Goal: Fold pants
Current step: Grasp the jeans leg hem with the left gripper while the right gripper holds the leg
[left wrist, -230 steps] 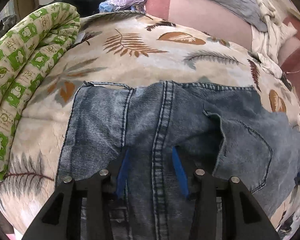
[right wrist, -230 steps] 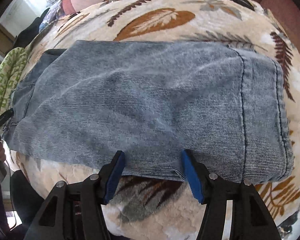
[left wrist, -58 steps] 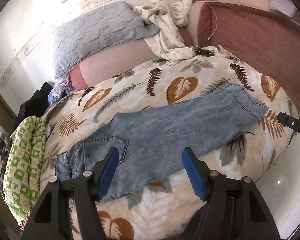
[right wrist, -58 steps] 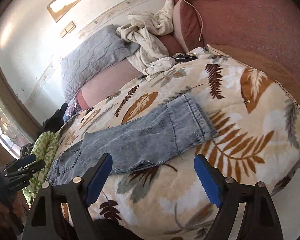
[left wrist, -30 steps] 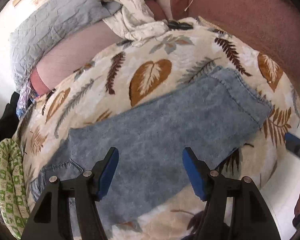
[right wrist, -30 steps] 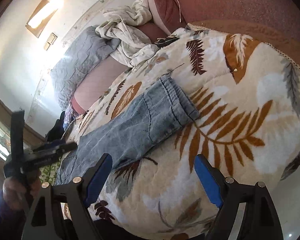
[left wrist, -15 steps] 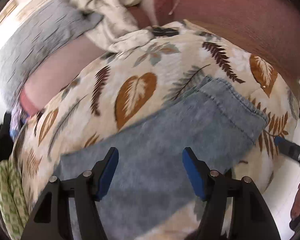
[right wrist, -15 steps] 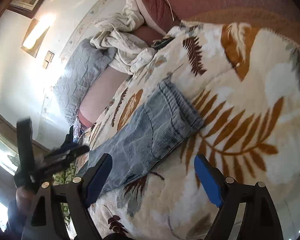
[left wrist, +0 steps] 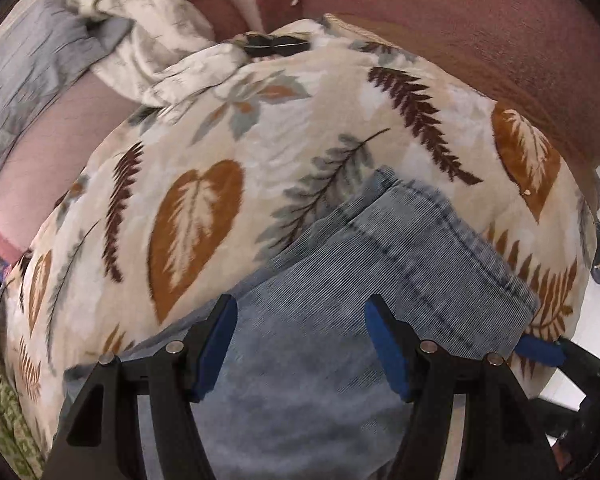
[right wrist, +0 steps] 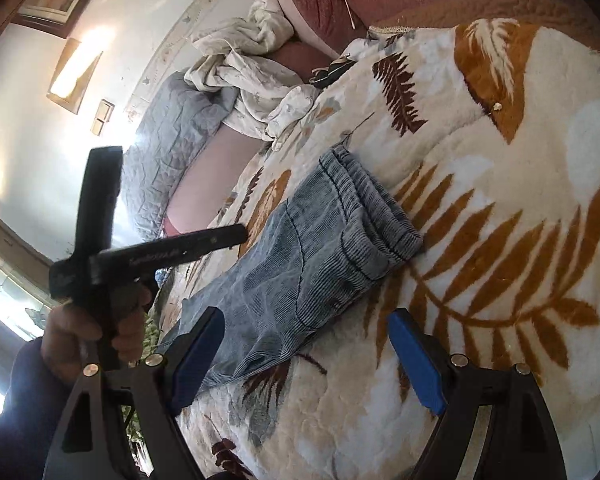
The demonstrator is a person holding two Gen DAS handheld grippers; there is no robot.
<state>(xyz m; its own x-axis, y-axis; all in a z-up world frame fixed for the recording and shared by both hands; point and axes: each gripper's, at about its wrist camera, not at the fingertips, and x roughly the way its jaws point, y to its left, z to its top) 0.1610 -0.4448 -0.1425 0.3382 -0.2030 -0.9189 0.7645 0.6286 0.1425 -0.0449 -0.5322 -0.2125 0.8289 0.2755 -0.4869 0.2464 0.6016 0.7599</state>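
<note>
Left gripper (left wrist: 300,344) fingers spread, nothing pinched; pants (left wrist: 380,280) lie on the leaf-print blanket (left wrist: 260,120) directly beneath and ahead of its tips; right gripper (right wrist: 306,356) fingers spread wide, empty; pants' hem ahead, nearer its left finger (right wrist: 198,354).

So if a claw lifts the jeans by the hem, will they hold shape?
Probably not: the jeans lie limp on the blanket, so they should droop. The stacked hem looks thick, likely a firm grip.
</note>
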